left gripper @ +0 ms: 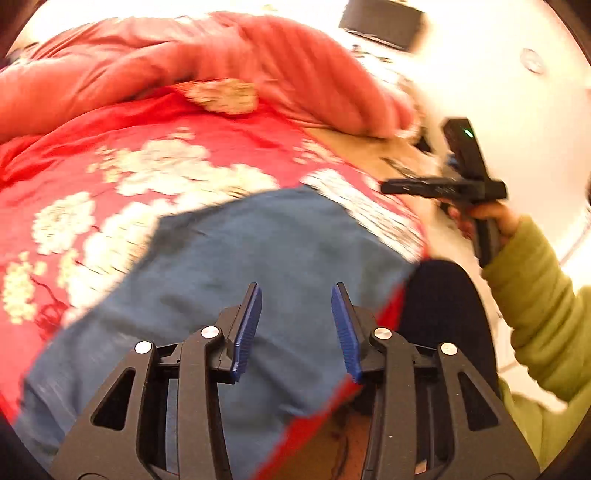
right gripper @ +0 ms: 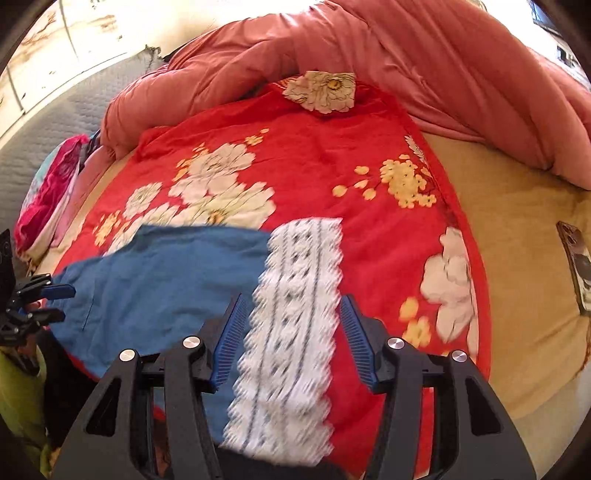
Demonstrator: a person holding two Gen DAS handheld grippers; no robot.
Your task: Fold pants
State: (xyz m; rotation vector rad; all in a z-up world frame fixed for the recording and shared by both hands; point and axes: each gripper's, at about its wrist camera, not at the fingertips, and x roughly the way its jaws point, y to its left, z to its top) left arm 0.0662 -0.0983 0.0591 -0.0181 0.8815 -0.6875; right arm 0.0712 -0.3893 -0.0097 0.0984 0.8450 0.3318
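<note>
Blue pants (left gripper: 236, 266) with a white lace cuff (left gripper: 369, 210) lie on a red floral bedspread (left gripper: 155, 147). My left gripper (left gripper: 297, 295) hovers open over the blue cloth, holding nothing. My right gripper (right gripper: 291, 306) is open above the lace cuff (right gripper: 295, 306), which lies between its blue pads (right gripper: 232, 332). The blue part of the pants (right gripper: 166, 273) stretches to the left. The right gripper also shows in the left wrist view (left gripper: 454, 188), and the left gripper shows at the left edge of the right wrist view (right gripper: 37, 302).
A rumpled pink duvet (right gripper: 406, 55) is piled at the far side of the bed. A tan sheet (right gripper: 517, 258) with a phone (right gripper: 576, 266) lies to the right. Pink bedding (right gripper: 48, 195) sits at the left. A dark box (left gripper: 384, 22) stands far off.
</note>
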